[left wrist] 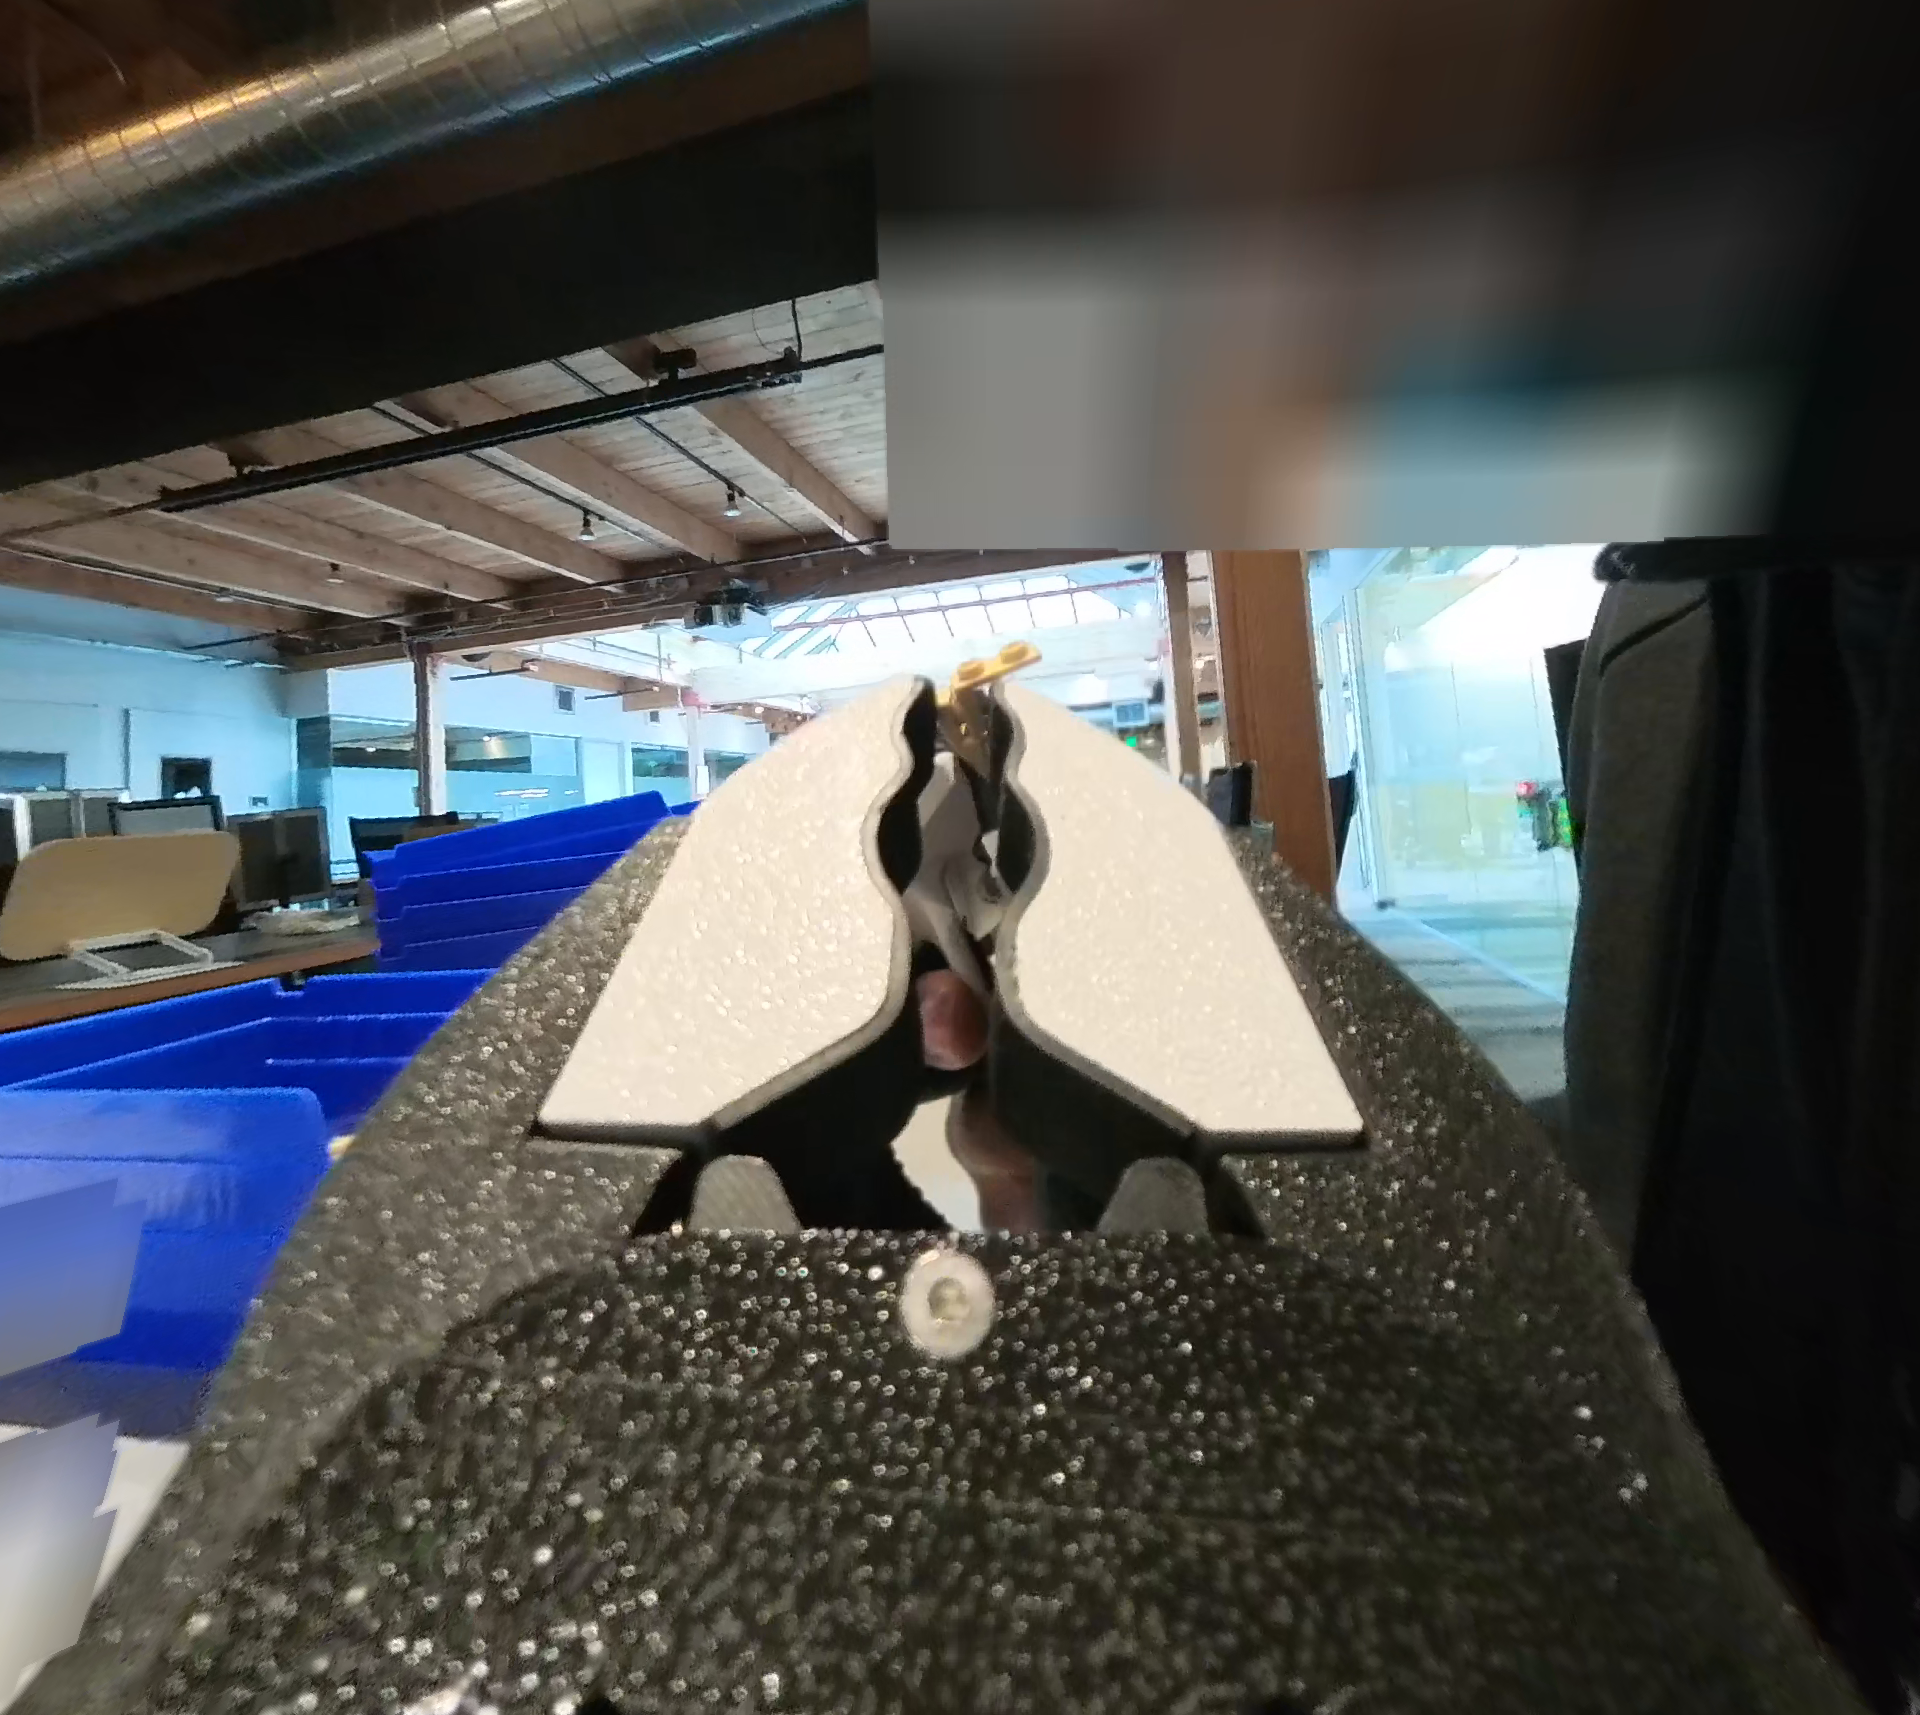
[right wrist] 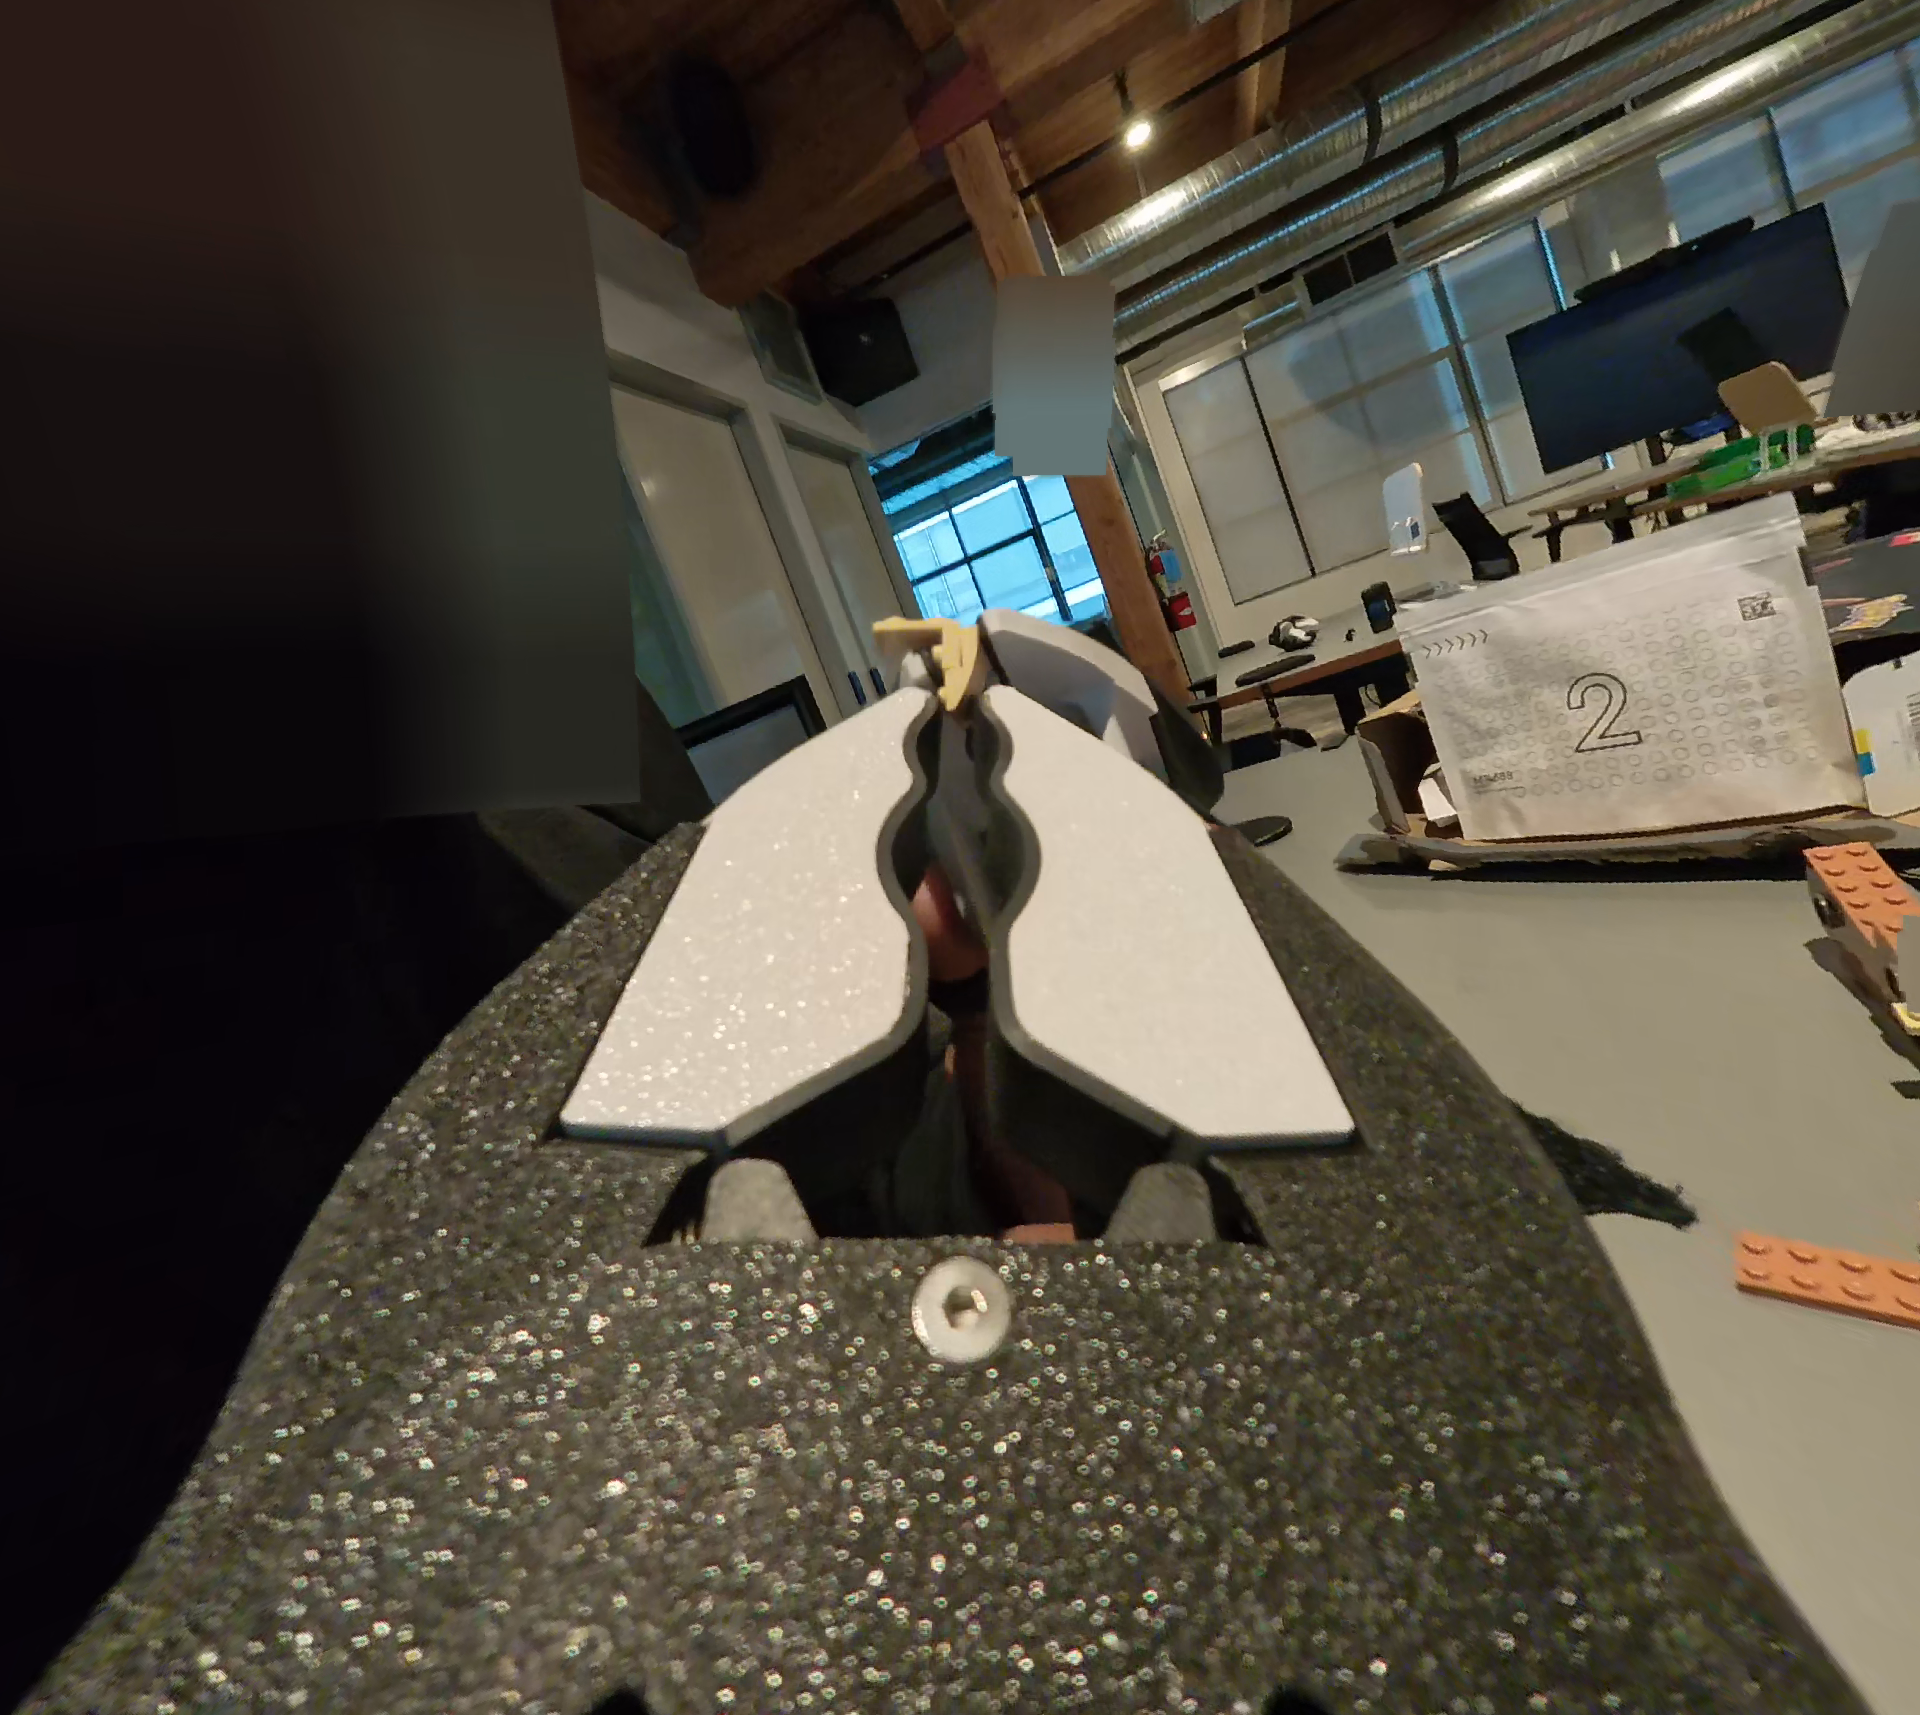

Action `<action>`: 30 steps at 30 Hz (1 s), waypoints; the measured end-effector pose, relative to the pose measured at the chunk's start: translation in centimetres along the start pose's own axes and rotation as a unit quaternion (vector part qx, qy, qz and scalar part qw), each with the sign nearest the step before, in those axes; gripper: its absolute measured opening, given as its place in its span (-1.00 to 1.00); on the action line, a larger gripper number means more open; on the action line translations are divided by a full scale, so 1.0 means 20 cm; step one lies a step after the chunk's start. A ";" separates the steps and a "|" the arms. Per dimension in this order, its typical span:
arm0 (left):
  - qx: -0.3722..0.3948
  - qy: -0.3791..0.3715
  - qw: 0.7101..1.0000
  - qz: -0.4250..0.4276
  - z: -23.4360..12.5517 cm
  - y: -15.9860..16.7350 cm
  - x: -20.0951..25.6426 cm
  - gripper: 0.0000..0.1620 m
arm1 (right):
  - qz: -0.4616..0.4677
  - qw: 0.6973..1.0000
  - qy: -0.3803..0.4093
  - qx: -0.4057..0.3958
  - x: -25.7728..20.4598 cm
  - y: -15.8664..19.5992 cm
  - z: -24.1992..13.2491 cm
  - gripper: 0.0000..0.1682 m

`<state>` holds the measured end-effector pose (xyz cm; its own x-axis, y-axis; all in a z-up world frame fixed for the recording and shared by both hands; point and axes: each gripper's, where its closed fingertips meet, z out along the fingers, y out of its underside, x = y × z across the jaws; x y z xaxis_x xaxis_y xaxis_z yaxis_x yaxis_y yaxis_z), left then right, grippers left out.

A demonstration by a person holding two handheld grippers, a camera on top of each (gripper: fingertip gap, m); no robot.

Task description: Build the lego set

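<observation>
- Left gripper (left wrist: pixel 971 709), raised off the table, pinches a small gold lego plate (left wrist: pixel 995 666) at its tips.
- Right gripper (right wrist: pixel 961 699), also tilted upward, clamps a tan lego piece (right wrist: pixel 940 649).

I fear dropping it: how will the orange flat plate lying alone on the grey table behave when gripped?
The orange plate looks thin and rigid, so probably light. Lying flat on the table, it offers little edge and may slide.

White paper bag (right wrist: pixel 1621 689) on grey surface (right wrist: pixel 1455 1021), right wrist view, bears printed digit, small code line, QR-type square, arrow marks, contents not given, left wrist view w/ no legible print
</observation>
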<state>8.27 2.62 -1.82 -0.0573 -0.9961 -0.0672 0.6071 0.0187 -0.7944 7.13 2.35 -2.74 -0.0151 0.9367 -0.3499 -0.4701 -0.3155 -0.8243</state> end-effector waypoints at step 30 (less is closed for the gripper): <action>0.024 -0.011 0.997 -0.075 -0.02 -0.01 -0.03 -0.91 | -0.001 0.999 0.037 0.015 0.06 0.00 -0.01 -0.94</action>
<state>7.93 3.34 -1.85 -0.1334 -0.9890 0.0633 0.6298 -0.1339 -0.7651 7.23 3.41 -3.14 0.0509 0.9228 -0.3819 -0.4959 -0.3086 -0.8117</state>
